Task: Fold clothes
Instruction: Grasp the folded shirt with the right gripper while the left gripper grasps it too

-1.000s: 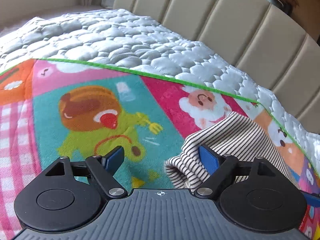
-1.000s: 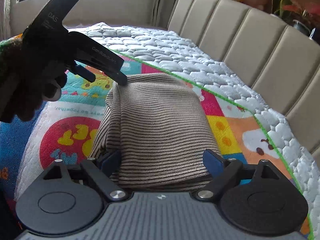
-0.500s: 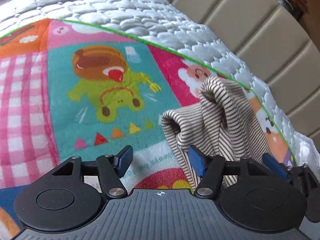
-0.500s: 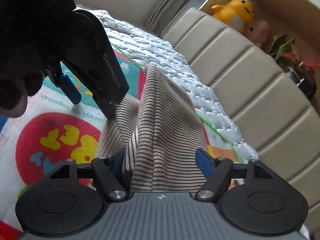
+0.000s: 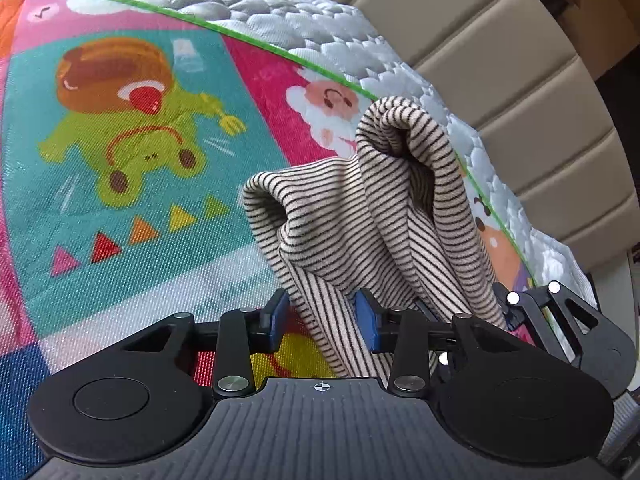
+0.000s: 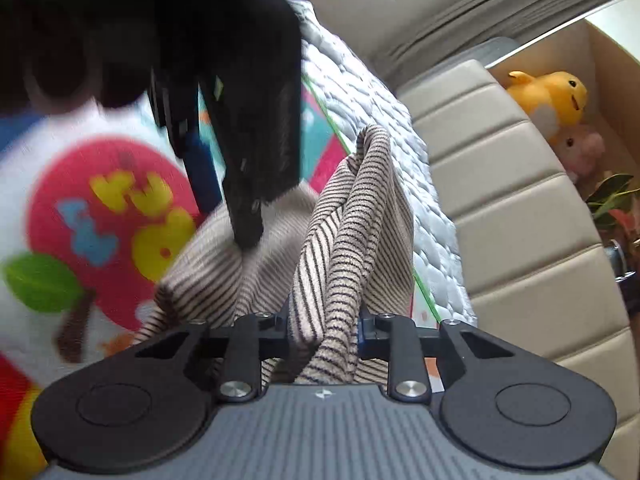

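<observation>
A beige garment with thin dark stripes lies bunched in tall folds on a bright cartoon play mat. My left gripper has one fold between its blue pads. Its jaws are closing, and a sliver of gap still shows at the left pad. My right gripper is shut on another fold of the striped garment, which rises from it as a ridge. The left gripper appears there as a dark, blurred shape pressing down on the cloth, with a black-gloved hand holding it. The right gripper shows at the left wrist view's right edge.
The mat covers a quilted white bedspread with a green-piped edge. A padded beige headboard runs along the far side. Plush toys sit in a box behind it, and a potted plant stands beyond.
Both pairs of jaws have narrowed onto the striped garment. The right gripper rolled and its fold drew up into a narrow ridge. The left gripper tipped down and moved in over the garment.
</observation>
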A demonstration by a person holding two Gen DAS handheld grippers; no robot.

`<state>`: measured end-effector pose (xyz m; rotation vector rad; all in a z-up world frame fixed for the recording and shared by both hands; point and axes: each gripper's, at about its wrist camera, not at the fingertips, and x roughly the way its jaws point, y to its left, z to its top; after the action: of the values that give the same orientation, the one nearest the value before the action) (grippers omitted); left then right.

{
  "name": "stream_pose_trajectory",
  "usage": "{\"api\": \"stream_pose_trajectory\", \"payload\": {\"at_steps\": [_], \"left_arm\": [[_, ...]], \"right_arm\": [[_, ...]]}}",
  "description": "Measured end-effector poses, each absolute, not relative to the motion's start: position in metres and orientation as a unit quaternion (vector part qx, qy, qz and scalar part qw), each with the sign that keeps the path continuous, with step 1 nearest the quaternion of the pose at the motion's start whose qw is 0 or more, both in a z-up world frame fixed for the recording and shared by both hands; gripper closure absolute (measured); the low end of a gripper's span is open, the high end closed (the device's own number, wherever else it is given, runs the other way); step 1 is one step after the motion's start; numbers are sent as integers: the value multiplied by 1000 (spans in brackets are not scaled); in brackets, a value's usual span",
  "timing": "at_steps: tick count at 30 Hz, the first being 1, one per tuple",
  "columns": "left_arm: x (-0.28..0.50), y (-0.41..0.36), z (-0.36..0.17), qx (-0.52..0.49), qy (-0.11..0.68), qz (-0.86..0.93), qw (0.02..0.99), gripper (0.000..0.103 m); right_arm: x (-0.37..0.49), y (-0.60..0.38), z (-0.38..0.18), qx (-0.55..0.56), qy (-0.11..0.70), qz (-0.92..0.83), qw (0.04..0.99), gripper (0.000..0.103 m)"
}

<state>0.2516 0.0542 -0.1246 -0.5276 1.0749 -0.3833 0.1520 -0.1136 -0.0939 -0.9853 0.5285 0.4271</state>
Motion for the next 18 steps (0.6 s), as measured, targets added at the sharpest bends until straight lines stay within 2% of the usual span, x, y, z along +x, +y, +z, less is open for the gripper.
{"api": "stream_pose_trajectory", "payload": {"at_steps": [3, 5, 6, 9, 14, 18], "left_arm": [[253, 58, -128, -263, 507, -181, 801, 61], [254, 60, -128, -268, 509, -182, 798, 61], [255, 62, -127, -271, 511, -183, 795, 64], [253, 85, -110, -282, 500, -148, 806, 61], [237, 128, -53, -303, 403, -135, 853, 60], [240, 112, -38, -329, 352, -217, 849, 58]], "right_arm": [[139, -113, -56, -386, 264, 230, 853, 78], [136, -104, -68, -375, 276, 227, 855, 77], [136, -97, -77, -378, 280, 221, 854, 77], [142, -81, -103, -386, 295, 206, 850, 74], [130, -67, -119, -446, 266, 192, 833, 69], [133, -62, -123, -463, 254, 183, 829, 68]]}}
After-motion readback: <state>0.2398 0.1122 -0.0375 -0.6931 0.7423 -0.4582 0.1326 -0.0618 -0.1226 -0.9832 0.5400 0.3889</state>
